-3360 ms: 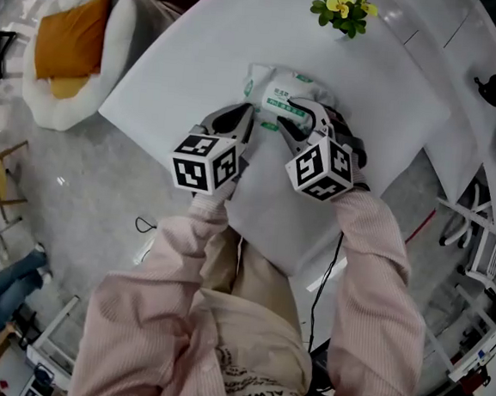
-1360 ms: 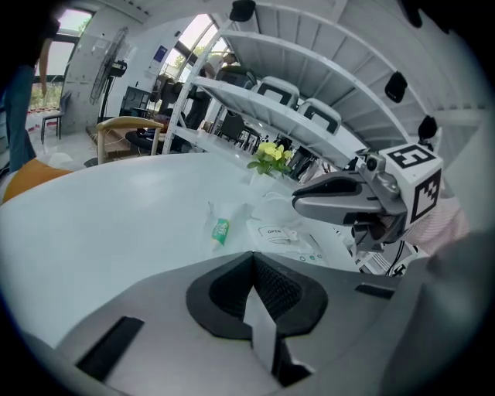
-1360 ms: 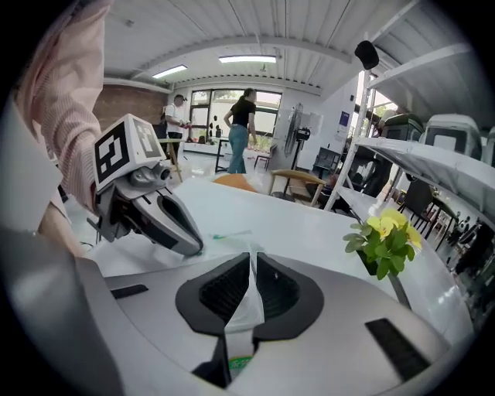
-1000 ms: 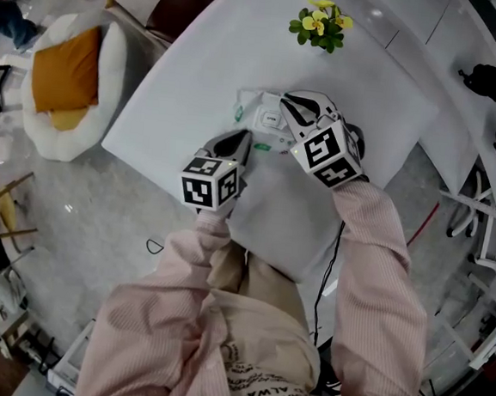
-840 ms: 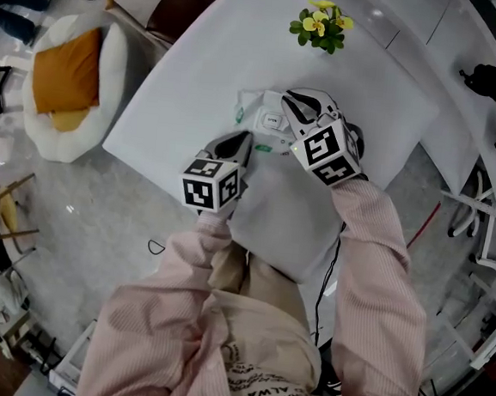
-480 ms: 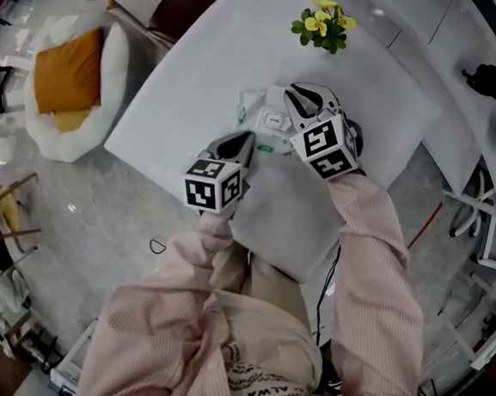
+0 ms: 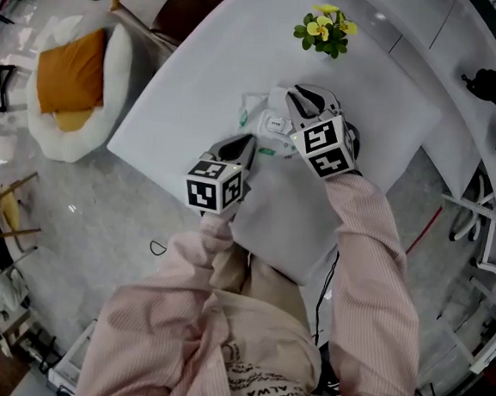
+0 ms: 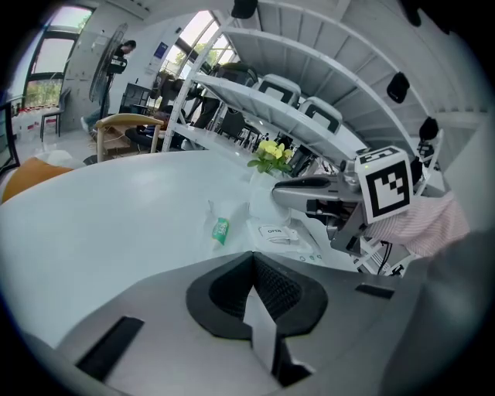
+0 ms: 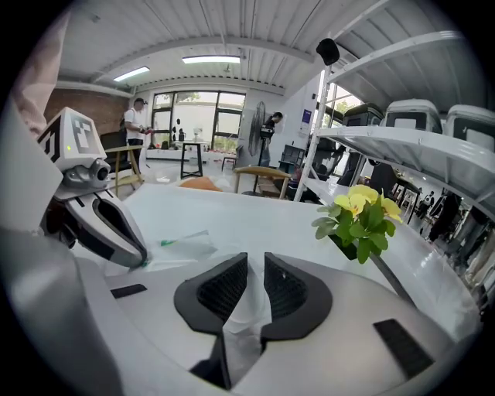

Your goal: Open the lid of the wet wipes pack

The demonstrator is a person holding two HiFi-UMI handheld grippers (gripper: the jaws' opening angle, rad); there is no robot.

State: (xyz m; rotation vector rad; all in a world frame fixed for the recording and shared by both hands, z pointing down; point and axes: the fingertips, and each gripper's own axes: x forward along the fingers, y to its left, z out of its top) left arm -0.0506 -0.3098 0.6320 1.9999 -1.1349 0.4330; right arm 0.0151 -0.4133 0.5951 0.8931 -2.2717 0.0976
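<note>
Wet wipes pack (image 7: 257, 114): lying flat near the middle of white table (image 7: 190, 67), with lid (image 8: 272, 231) facing up, printed OPEN and seeming to lie down against the pack; showing a green mark (image 8: 221, 230) at one end seam.

Left gripper (image 8: 252, 267): pinching at the pack's near edge, with jaws drawn together on a thin white sliver.

Right gripper (image 9: 256, 263): reaching over the pack's far end, with jaws narrowly apart and just now opening a little; pressing on a crinkled white fold of the pack, touching both pads.

Yellow flower sprig (image 7: 325, 29): standing further back on the table, well apart from the pack.

Pink striped sleeves (image 7: 371, 273): extending down to both grippers.
</note>
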